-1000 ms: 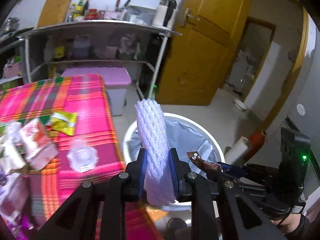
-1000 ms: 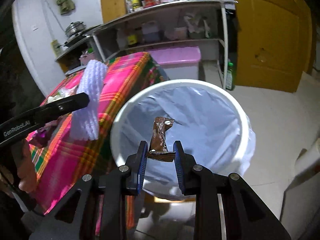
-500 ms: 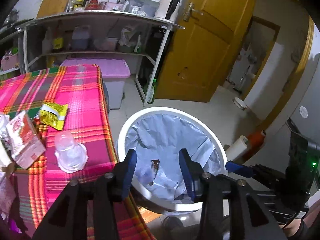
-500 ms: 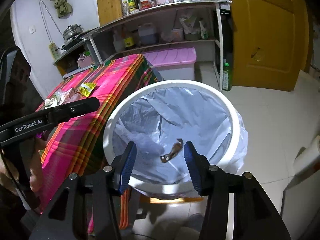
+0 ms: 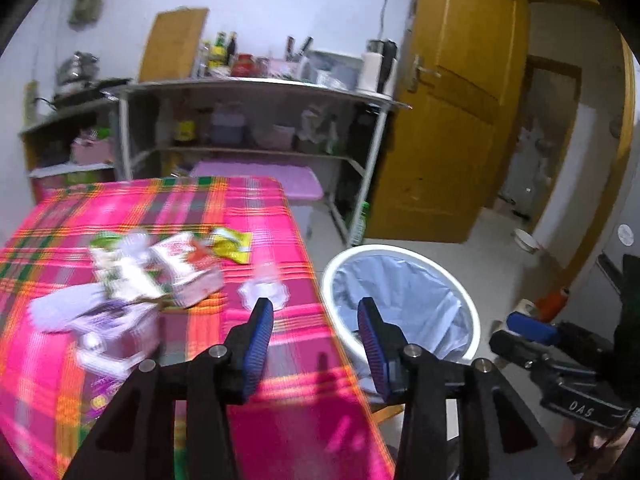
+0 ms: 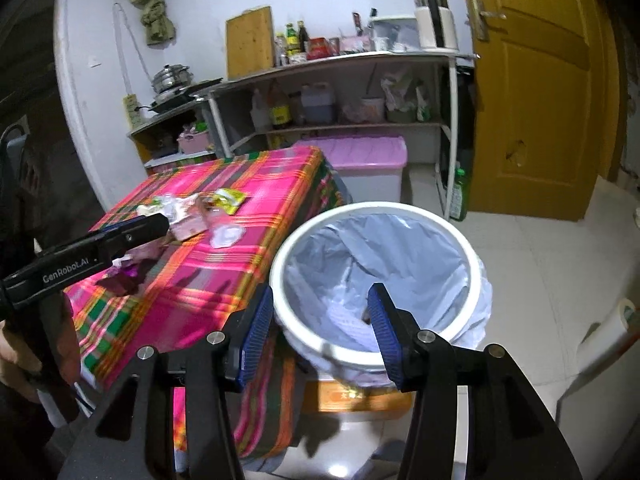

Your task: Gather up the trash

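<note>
Right wrist: one bin, two empty tongs.

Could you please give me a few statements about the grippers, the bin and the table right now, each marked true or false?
1. Both the left gripper and the right gripper are open with nothing between their fingers. True.
2. The trash bin is lined with a pale bag. True.
3. The table has no litter on it. False: several wrappers lie on the pink checked cloth.
4. The bin stands on the table. False: it stands on the floor beside the table.
5. A yellow packet lies among the litter. True.
</note>
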